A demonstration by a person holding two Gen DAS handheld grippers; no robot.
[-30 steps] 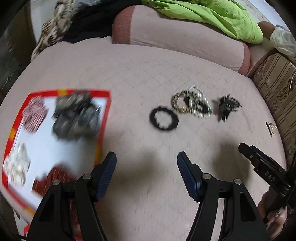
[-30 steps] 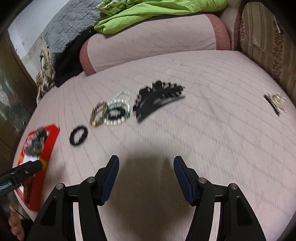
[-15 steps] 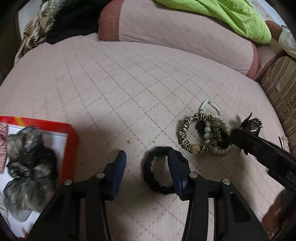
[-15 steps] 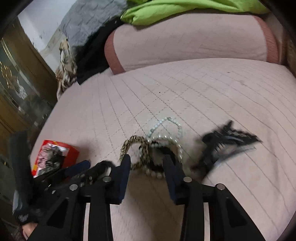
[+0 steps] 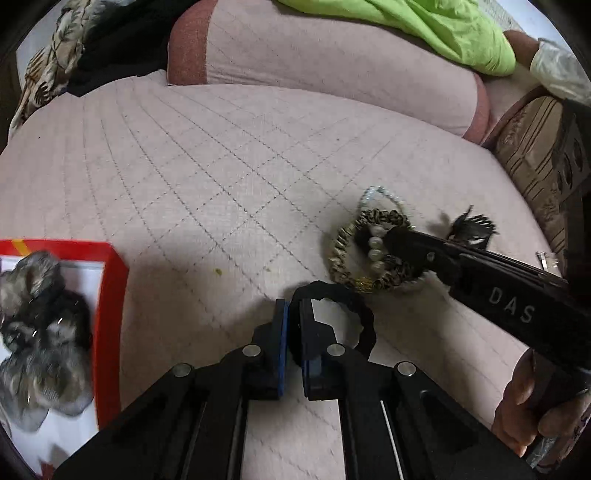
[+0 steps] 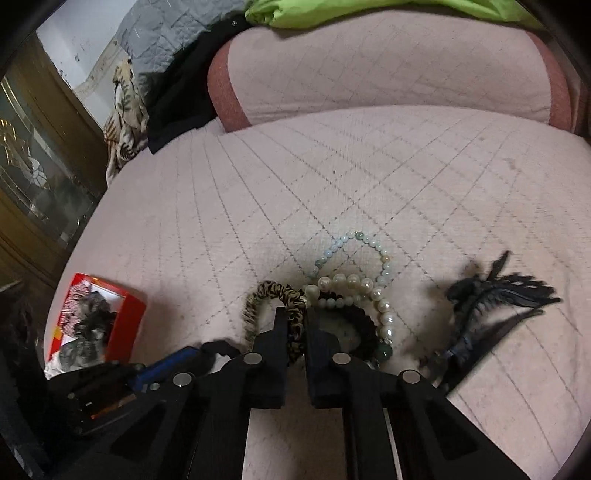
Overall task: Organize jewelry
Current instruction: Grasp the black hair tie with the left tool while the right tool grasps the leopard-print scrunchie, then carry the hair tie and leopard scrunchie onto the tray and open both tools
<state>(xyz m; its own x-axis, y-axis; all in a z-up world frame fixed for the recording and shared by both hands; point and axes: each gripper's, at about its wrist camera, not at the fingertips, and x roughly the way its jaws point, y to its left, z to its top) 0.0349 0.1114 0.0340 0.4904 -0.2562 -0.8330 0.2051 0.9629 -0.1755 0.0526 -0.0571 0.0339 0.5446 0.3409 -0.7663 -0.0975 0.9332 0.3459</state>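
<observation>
My left gripper (image 5: 293, 306) is shut on the near-left edge of a black hair tie (image 5: 356, 308) that lies on the pink quilted cushion (image 5: 221, 177). My right gripper (image 6: 295, 315) is shut on a leopard-print scrunchie (image 6: 258, 295). That scrunchie sits in a tangle with a pearl bracelet (image 6: 369, 286), a pale green bead bracelet (image 6: 369, 240) and a dark band. In the left wrist view the right gripper (image 5: 391, 240) reaches into this same pile, the leopard scrunchie (image 5: 340, 251) showing around its tip. A red-rimmed box (image 5: 110, 295) at the left holds a grey fluffy scrunchie (image 5: 37, 332).
A black claw clip (image 6: 491, 295) lies right of the bracelets. A small metal clip (image 5: 546, 258) sits near the striped cushion (image 5: 528, 166). A pink bolster (image 6: 388, 74) and green cloth (image 5: 424, 26) are behind. A hand (image 5: 524, 406) holds the right tool.
Both grippers moved forward and down to the jewelry and closed. The left now pinches the black hair tie and the right pinches the leopard scrunchie.
</observation>
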